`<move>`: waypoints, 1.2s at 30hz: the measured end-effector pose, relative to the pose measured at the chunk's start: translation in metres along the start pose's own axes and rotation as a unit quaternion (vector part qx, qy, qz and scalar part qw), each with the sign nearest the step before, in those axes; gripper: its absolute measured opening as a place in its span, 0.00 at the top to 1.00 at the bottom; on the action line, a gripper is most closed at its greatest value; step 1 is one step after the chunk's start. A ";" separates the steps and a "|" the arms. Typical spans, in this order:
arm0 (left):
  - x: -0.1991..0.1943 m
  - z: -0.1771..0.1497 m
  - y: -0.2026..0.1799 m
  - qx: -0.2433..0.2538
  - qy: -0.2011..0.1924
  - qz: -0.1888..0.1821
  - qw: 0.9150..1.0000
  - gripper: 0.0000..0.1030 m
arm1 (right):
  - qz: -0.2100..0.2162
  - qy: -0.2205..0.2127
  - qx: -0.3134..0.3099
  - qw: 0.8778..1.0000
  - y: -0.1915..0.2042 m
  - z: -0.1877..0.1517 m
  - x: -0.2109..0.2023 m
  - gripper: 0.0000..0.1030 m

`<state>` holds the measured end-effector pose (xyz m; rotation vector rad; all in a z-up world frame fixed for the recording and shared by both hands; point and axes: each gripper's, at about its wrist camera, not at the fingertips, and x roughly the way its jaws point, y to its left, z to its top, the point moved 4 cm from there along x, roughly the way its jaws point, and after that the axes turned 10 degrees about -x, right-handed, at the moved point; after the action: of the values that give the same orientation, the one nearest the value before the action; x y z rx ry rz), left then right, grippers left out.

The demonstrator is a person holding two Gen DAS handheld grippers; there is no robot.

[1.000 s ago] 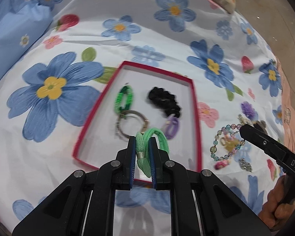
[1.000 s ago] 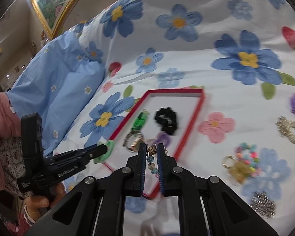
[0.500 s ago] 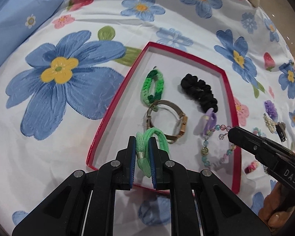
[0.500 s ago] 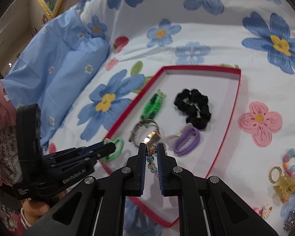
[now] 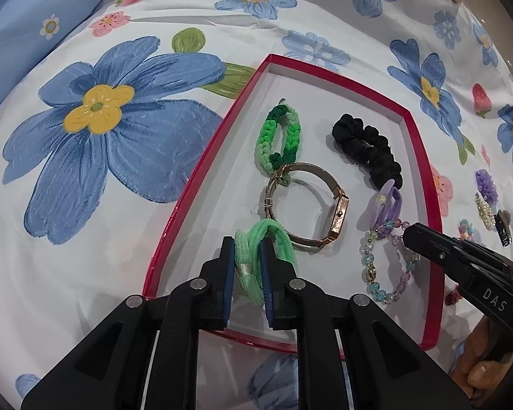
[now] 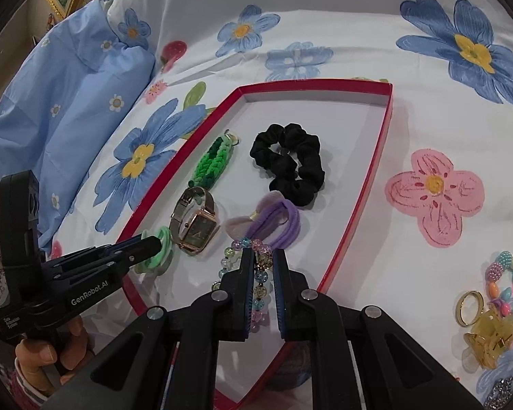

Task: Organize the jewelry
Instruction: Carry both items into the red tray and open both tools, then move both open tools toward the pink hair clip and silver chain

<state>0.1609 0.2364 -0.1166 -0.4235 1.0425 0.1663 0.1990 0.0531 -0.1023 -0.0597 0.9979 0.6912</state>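
A red-rimmed white tray [image 5: 201, 167] [image 6: 369, 184] lies on the flowered bedsheet. In it are a braided green band [image 5: 279, 140], a black scrunchie [image 5: 367, 152], a gold watch [image 5: 311, 212] and a purple bow tie [image 5: 384, 201]. My left gripper [image 5: 246, 249] is shut on a light green hair tie [image 5: 256, 239], low over the tray's near left part. My right gripper [image 6: 263, 266] is slightly parted around a pastel bead bracelet [image 6: 260, 273] that lies on the tray floor [image 5: 386, 259] below the purple tie.
Loose pieces lie on the sheet right of the tray: a bead bracelet [image 6: 506, 280], a gold ring [image 6: 468, 307], a yellow claw clip [image 6: 492, 338], a purple scrunchie [image 5: 485, 184] and a pearl clip [image 5: 484, 210]. A blue pillow [image 6: 68, 109] sits at left.
Both grippers have come down closer over the tray. The bead bracelet now rests on the tray floor and the right jaws have eased apart. The left still grips the green tie.
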 end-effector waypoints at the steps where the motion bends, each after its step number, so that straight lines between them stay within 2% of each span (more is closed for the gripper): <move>1: 0.000 0.000 0.000 0.001 0.000 0.003 1.000 0.88 | 0.000 0.000 -0.001 1.000 0.000 0.000 0.000 0.89; 6: -0.001 0.000 -0.003 0.009 -0.004 0.011 1.000 0.85 | 0.007 0.003 0.000 1.000 0.001 0.001 0.000 0.85; 9: -0.003 0.000 -0.002 0.007 -0.005 0.009 1.000 0.80 | 0.010 0.002 0.004 1.000 0.001 0.001 0.000 0.85; 12: -0.005 0.000 -0.002 0.004 -0.007 0.008 1.000 0.70 | 0.011 0.002 0.004 1.000 0.002 0.001 -0.001 0.84; 14: -0.008 0.000 -0.002 0.000 -0.009 0.004 1.000 0.59 | 0.014 0.000 0.002 1.000 0.004 0.001 -0.004 0.84; 16: -0.014 -0.001 -0.002 -0.003 -0.015 0.005 1.000 0.55 | 0.014 -0.004 0.000 1.000 0.006 0.002 -0.009 0.83; 24: -0.049 -0.003 -0.016 0.000 -0.045 -0.017 0.999 0.47 | 0.019 -0.039 0.008 0.999 0.003 -0.001 -0.047 0.69; 36: -0.076 -0.030 -0.079 0.059 -0.044 -0.071 0.995 0.47 | -0.026 -0.073 0.071 0.994 -0.052 -0.053 -0.126 0.68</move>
<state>0.1244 0.1575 -0.0437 -0.3781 0.9275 -0.0032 0.1446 -0.0703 -0.0461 0.0877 0.8991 0.5667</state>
